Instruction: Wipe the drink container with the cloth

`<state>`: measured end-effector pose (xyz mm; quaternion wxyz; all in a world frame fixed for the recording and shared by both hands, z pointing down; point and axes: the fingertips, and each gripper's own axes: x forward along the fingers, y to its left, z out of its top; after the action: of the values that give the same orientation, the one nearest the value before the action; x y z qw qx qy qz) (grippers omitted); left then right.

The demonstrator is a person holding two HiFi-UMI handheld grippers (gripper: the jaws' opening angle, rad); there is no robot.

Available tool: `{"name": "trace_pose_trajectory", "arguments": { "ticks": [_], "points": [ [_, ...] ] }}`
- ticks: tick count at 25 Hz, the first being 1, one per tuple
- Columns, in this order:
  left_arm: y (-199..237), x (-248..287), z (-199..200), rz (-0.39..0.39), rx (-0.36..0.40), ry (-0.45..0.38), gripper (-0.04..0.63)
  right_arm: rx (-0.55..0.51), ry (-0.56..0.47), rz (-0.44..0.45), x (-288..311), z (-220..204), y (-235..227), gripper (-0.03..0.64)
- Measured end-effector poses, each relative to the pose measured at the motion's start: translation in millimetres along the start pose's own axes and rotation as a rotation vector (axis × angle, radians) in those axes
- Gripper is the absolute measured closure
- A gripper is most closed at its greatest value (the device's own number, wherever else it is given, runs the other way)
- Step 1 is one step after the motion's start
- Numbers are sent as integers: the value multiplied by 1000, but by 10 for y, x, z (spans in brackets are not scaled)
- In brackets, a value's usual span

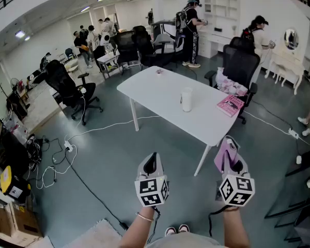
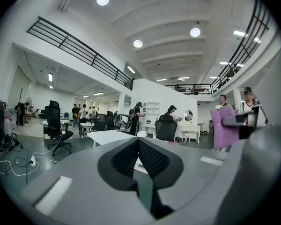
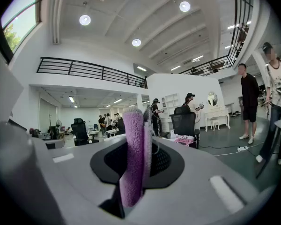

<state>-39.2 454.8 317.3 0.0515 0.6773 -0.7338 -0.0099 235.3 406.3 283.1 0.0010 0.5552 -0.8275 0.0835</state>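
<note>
The left gripper (image 1: 151,161) is held clenched, with nothing between its jaws. One white drink container (image 1: 186,99) is stood upright on the white worktop (image 1: 155,92), well apart from both grippers. One purple cloth (image 1: 225,153) is clamped in the right gripper (image 1: 231,161).

Open-plan office hall — white table (image 1: 160,92), black swivel chairs (image 1: 67,87), mezzanine railing (image 2: 79,48), floor cables (image 1: 51,172)

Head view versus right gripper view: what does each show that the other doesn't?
Head view only: both marker cubes, and a clear sight of the drink container upright on the white table. Right gripper view only: the balcony railing and ceiling lights. Both: the purple cloth clamped in the right tool, and the pink item on the table.
</note>
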Motion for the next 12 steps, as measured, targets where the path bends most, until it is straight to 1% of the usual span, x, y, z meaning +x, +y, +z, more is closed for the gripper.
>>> {"name": "trace_pose_trajectory", "arguments": {
  "ticks": [6, 9, 12],
  "points": [
    [30, -47, -14, 1, 5, 3, 595, 3, 8, 1, -38, -45, 28, 549],
    [41, -65, -9, 0, 11, 7, 595, 44, 4, 9, -42, -61, 35, 549],
    [45, -99, -34, -3, 19, 14, 595, 70, -6, -9, -81, -95, 4, 548]
  ]
}}
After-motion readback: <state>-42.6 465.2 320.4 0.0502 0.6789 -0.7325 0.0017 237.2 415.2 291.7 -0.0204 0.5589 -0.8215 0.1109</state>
